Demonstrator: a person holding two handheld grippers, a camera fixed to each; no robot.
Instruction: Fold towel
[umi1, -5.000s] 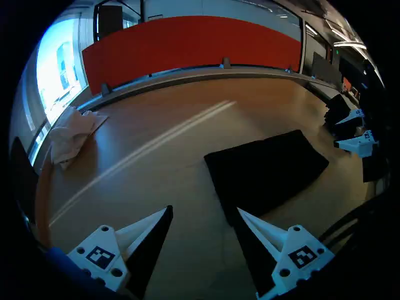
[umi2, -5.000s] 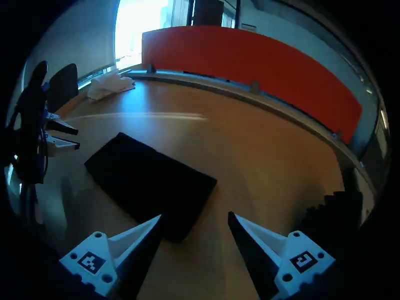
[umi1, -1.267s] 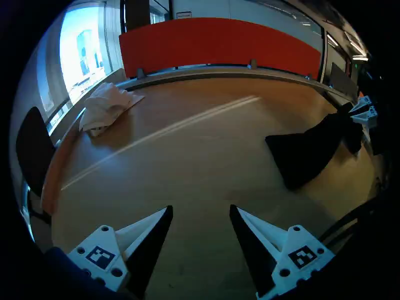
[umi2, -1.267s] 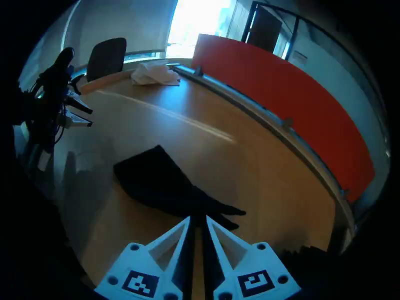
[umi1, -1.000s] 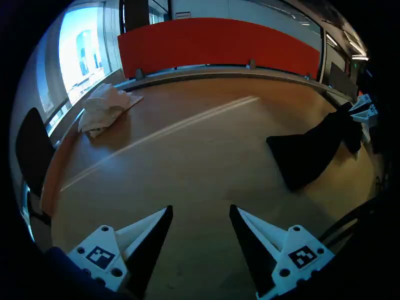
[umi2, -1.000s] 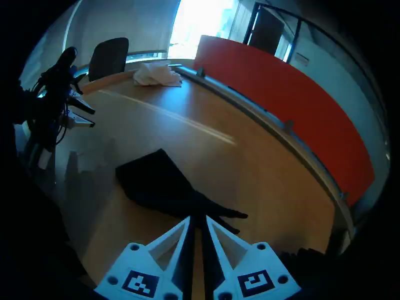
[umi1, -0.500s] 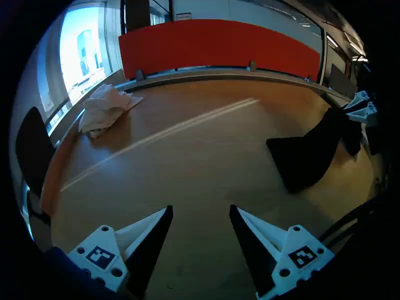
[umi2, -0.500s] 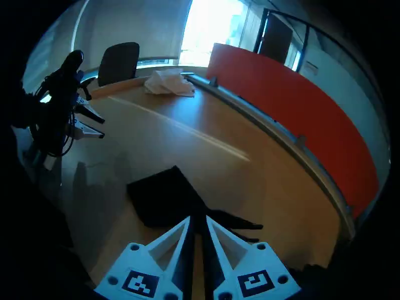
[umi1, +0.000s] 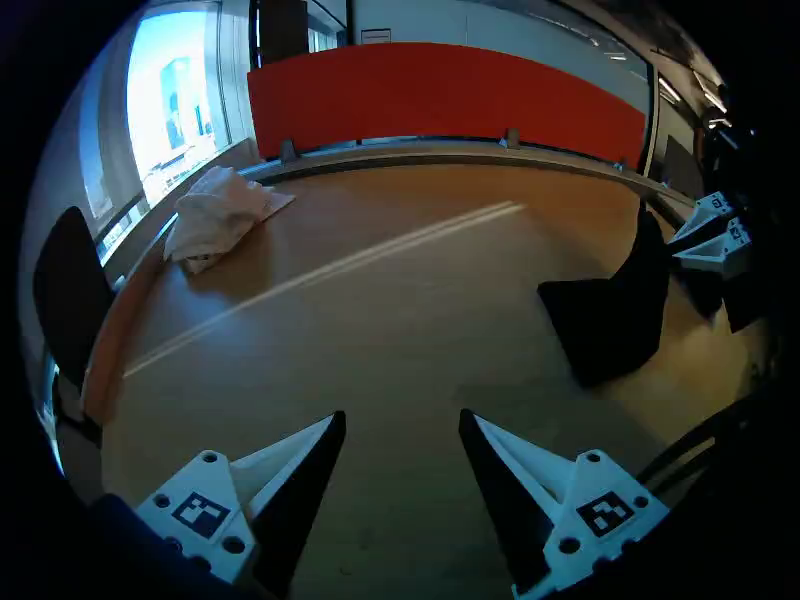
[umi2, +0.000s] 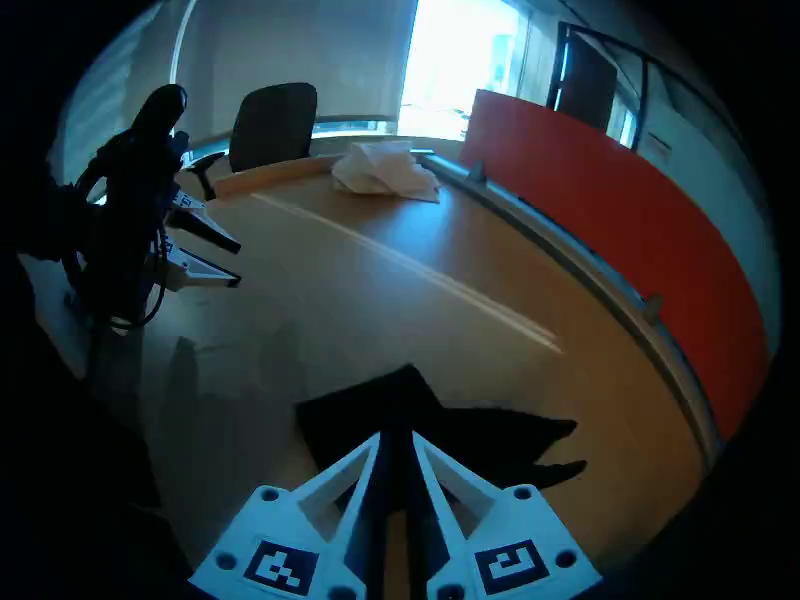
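1. Left tool (umi1: 400, 414): nearest item in the left gripper view. Fingers spread wide, nothing between them, hanging over bare desk (umi1: 380, 300). Same spread and empty state as five seconds ago.

2. Right tool (umi2: 397, 437): fingers drawn almost together, clamped on a fold of the towel. Five seconds ago they stood apart above it; since 1.3 seconds ago they have been closed on it.

3. Towel (umi2: 450, 425): black, at the near right part of the desk. In the right gripper view it rises in a dark point into the right tool's fingers, with ragged ends trailing right. In the left gripper view it stands as a steep peak, its base on the desk and its tip up at the right tool. Five seconds ago it lay flat as a rectangle; half a second ago it was a lower, slacker drape.

4. White cloth (umi1: 215, 210): crumpled heap at the far left corner of the desk, well apart from the towel. Unmoved.

5. Chair (umi1: 65, 290): dark, beside the desk's left edge.

6. Red panel (umi1: 450, 90): runs along the far edge of the desk.

7. Window (umi1: 175, 100): bright, beyond the panel's left end.
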